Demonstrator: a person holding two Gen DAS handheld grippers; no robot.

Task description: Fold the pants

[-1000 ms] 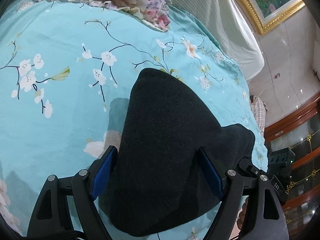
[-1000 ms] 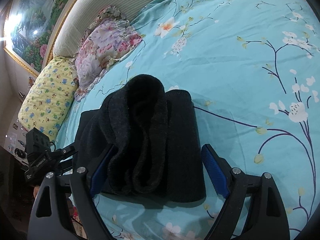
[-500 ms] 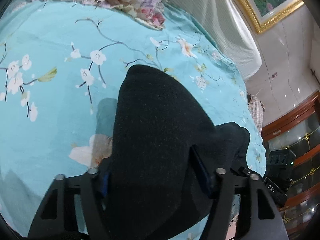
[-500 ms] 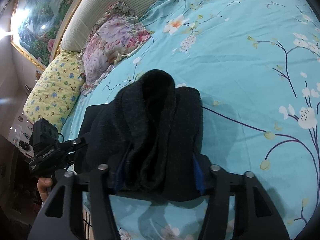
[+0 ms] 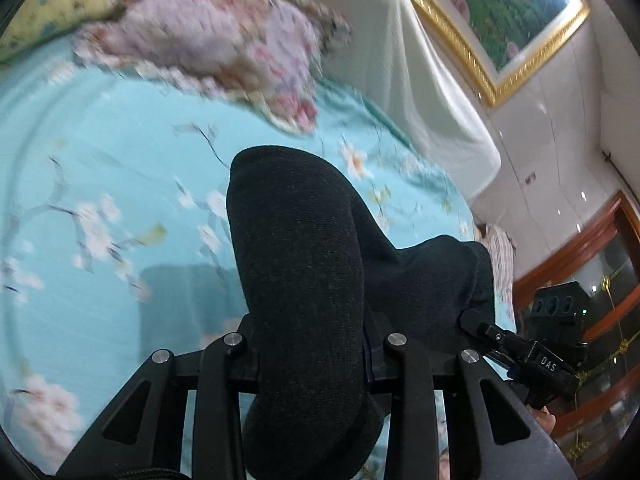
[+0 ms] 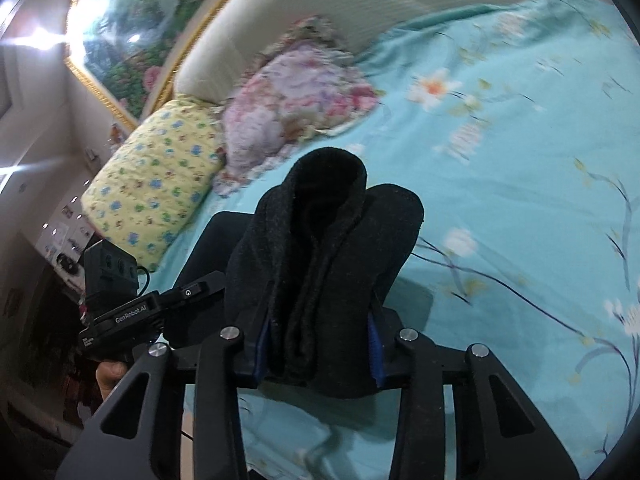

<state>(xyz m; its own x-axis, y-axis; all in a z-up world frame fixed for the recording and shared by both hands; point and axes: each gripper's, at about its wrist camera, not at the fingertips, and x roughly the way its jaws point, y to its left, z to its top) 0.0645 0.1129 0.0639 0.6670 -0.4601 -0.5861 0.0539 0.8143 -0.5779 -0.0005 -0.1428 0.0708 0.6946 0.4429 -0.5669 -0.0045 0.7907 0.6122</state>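
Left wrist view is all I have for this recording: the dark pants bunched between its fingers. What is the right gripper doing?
Observer: The right gripper is clamping the other end of the pants, and its jaws are closing on the fabric.
Operator: How does that end look?
Observer: It is several stacked layers, folded edges up, with blue pads pressing both sides.
Operator: Does your view show the left gripper from outside?
Observer: Yes. The left gripper, also closing on cloth, appears at the left of the right wrist view, a hand under it.
Operator: Anything beyond the pink pillow?
Observer: A whole yellow patterned pillow lies beside it.
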